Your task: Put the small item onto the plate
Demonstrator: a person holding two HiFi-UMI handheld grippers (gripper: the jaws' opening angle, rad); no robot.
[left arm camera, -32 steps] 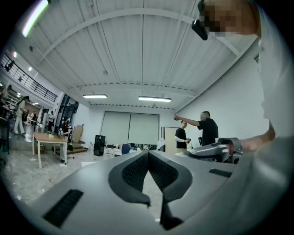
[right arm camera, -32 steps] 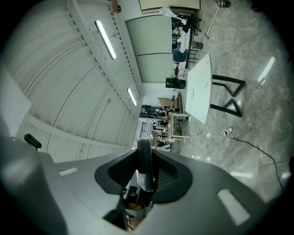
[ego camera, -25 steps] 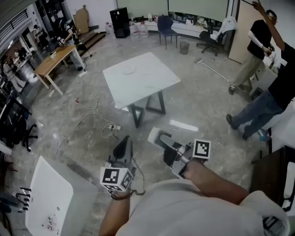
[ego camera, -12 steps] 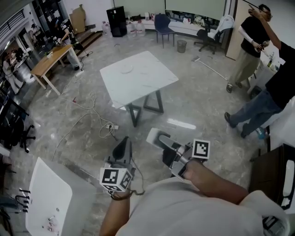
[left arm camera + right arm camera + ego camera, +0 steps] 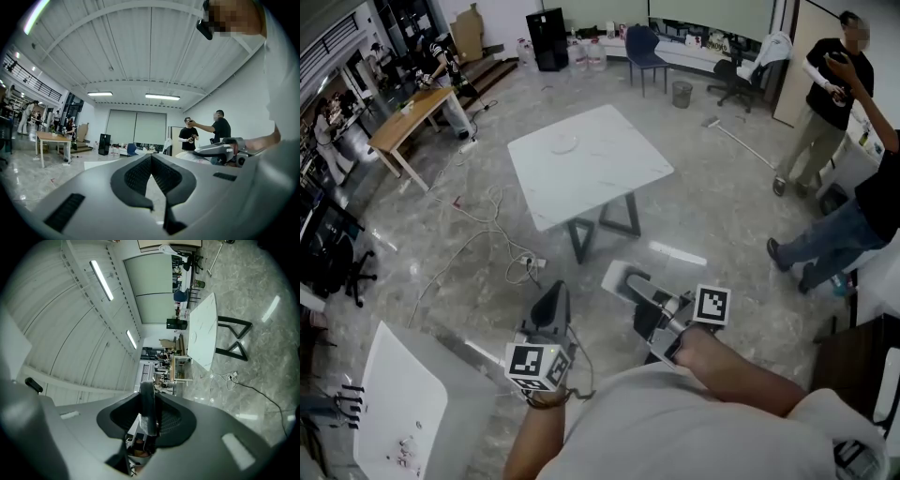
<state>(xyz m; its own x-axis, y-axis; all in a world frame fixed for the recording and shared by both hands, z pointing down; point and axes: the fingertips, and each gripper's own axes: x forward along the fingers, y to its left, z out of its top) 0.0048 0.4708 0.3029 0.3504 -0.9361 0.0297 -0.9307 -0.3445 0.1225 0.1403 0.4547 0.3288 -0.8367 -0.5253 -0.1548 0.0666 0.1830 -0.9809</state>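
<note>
A white plate (image 5: 563,142) lies near the far left side of the white square table (image 5: 609,173), a few steps ahead on the marble floor. Both grippers hang in front of the body, well short of that table. My right gripper (image 5: 615,277) is shut on the small item (image 5: 147,411), a thin grey-and-dark piece standing on edge between the pads. The same table (image 5: 206,333) shows far off in the right gripper view. My left gripper (image 5: 551,298) points forward with its jaws shut and nothing between them (image 5: 151,158).
A second white table (image 5: 394,394) with small bits (image 5: 403,450) on it stands at my lower left. Cables (image 5: 487,234) trail over the floor left of the middle table. Two people (image 5: 830,103) stand at the right. A wooden table (image 5: 412,117) is at the far left.
Both grippers keep their pose. The view has shifted slightly, and the person at the far right has lowered a raised arm.
</note>
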